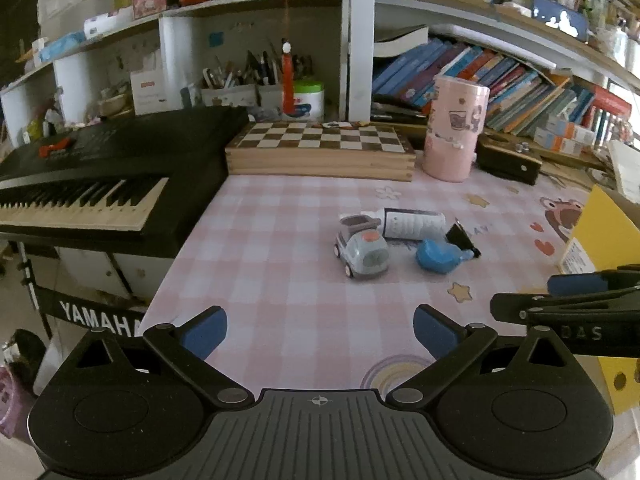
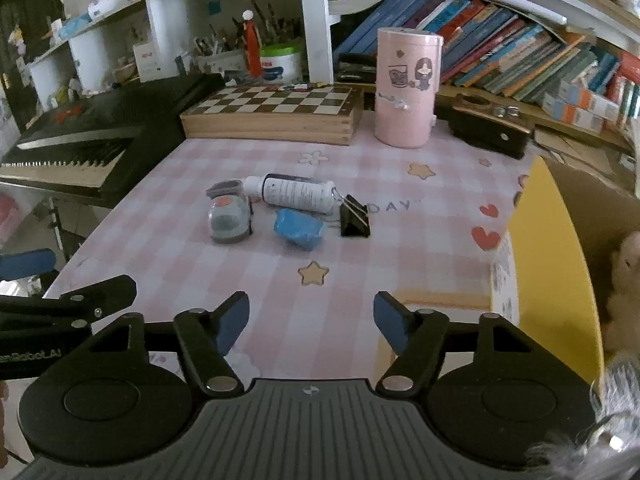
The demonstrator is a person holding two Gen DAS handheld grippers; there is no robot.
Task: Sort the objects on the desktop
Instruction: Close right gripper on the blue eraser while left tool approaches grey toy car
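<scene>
On the pink checked desk mat lie a grey toy car (image 1: 362,252) (image 2: 229,217), a white bottle on its side (image 1: 412,223) (image 2: 294,192), a blue lump-shaped object (image 1: 440,257) (image 2: 298,229) and a black binder clip (image 1: 462,238) (image 2: 354,216), all close together. My left gripper (image 1: 320,332) hovers open over the near part of the mat, nothing between its blue pads. My right gripper (image 2: 312,320) is open too and holds nothing. It also shows at the right edge of the left wrist view, and the left gripper at the left edge of the right wrist view.
A yellow cardboard box (image 2: 556,264) (image 1: 600,236) with a plush toy (image 2: 628,272) inside stands at the right. At the back are a wooden chessboard box (image 1: 320,152), a pink cylinder container (image 1: 454,128) and a black case (image 2: 486,130). A keyboard (image 1: 88,184) borders the left.
</scene>
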